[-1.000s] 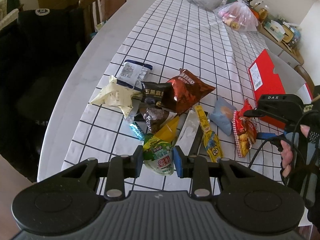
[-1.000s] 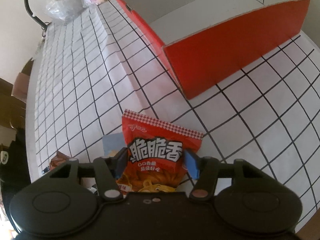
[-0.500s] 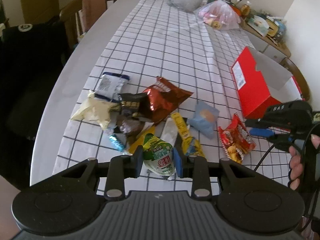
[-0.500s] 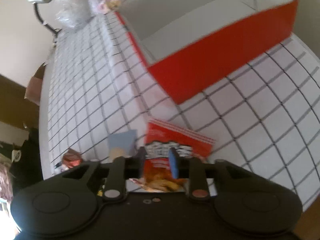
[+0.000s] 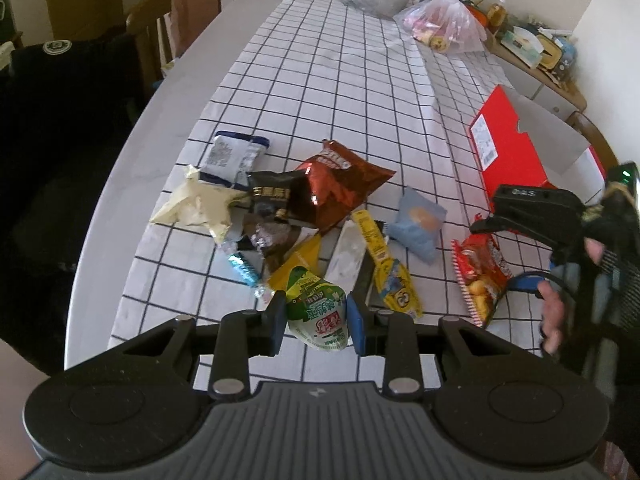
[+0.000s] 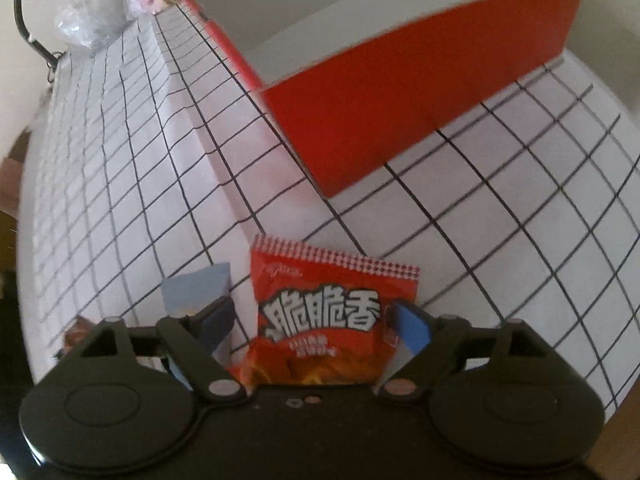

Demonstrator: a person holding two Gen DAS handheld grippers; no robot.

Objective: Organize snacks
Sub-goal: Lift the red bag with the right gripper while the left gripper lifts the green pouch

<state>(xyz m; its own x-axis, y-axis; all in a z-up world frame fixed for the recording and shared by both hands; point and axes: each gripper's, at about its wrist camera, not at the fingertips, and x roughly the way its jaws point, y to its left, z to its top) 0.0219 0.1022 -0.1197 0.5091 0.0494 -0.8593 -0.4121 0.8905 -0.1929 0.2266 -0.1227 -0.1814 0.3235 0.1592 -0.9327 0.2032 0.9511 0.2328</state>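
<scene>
Left wrist view: the left gripper [image 5: 316, 322] pinches a glossy green-and-white pouch [image 5: 318, 314], both blue pads pressed against its crinkled sides. Just beyond the fingertips, a loose heap of foil and plastic packets on the black-gridded white tablecloth [image 5: 328, 80]: a shiny dark-red chip bag [image 5: 334, 188], a black packet [image 5: 274, 196] against it, a cream wrapper [image 5: 196, 210] to the left, a yellow stick pack [image 5: 390, 272] right of the fingers. Farther right, a soft pale-blue pouch [image 5: 418, 226], then the red cardboard box [image 5: 506, 152], open-topped, grey inside. The right gripper [image 5: 486, 240] sits over a red snack bag [image 5: 482, 276].

Right wrist view: here the printed face of that red snack bag [image 6: 332, 320] shows, white characters and a checkered top edge. It lies between the fingers of the right gripper [image 6: 320, 328], which are spread wide, the left one clear of the bag, contact at the right one unclear. The red cardboard box [image 6: 400, 120] stands ahead of the fingertips, motion-blurred. A corner of the pale-blue pouch [image 6: 198, 292] peeks beyond the left finger.
</scene>
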